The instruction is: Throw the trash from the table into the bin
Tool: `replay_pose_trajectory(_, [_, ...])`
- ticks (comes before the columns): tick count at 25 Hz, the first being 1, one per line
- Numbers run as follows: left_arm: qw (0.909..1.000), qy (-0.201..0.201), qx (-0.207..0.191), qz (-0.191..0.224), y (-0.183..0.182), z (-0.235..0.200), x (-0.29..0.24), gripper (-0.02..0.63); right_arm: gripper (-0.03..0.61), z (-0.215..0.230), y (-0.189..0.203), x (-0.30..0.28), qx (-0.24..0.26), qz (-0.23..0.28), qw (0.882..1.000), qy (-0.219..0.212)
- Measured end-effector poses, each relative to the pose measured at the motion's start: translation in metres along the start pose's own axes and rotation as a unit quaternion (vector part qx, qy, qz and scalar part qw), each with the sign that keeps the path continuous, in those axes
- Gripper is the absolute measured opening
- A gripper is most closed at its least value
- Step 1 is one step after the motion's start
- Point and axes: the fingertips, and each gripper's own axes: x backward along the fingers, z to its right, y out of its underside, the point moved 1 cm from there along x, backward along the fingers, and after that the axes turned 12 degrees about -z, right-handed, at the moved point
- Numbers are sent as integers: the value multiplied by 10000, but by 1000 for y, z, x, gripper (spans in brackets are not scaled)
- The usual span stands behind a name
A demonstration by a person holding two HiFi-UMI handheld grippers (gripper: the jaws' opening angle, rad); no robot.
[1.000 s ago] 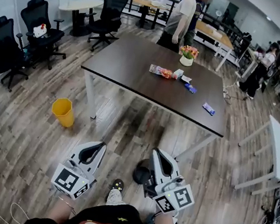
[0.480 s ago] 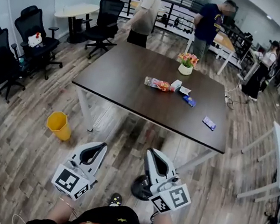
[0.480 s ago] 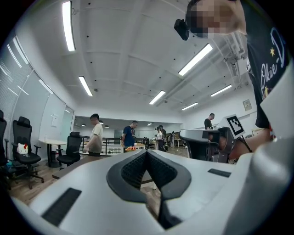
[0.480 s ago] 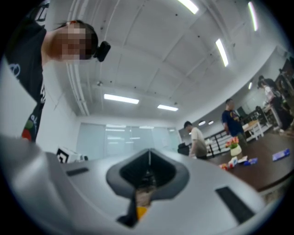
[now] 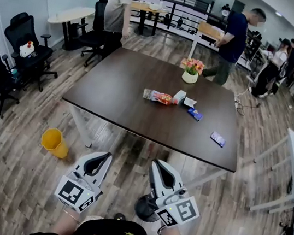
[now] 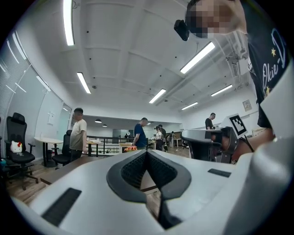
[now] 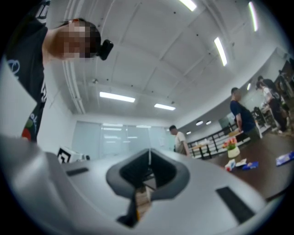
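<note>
Trash (image 5: 164,98) lies clustered on your dark table (image 5: 115,109), dead ahead at twelve o'clock: a snack pack (image 5: 155,95), a white box (image 5: 179,97), a white wrapper (image 5: 190,102) and a blue wrapper (image 5: 194,114). A purple packet (image 5: 218,139) lies apart at their four o'clock. A flower pot (image 5: 189,75) stands at the cluster's twelve o'clock. The yellow bin (image 5: 53,142) sits upright on the wood floor (image 5: 17,165) at your ten o'clock, off the table's corner. Your left gripper (image 5: 101,157) and right gripper (image 5: 158,164) both have jaws pressed together, holding nothing. Office chairs (image 5: 12,59) stand at nine o'clock. Beyond the table, one person (image 5: 117,12) stands at eleven o'clock and a second person (image 5: 238,37) at one.
</note>
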Motion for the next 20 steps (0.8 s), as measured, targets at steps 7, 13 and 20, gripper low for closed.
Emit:
replay_pose_trajectory(7, [9997, 226, 35, -37, -2, -13, -36, 8, 5, 26, -2, -20, -38, -22, 9999, 144])
replay_pose_trajectory(13, [9991, 418, 43, 64, -7, -38, -74, 6, 5, 47, -2, -49, 43, -65, 9996, 260])
replay_pose_trajectory(20, [9958, 907, -29, 126, -18, -72, -122, 8, 5, 69, -9, -97, 49, -41, 9985, 550])
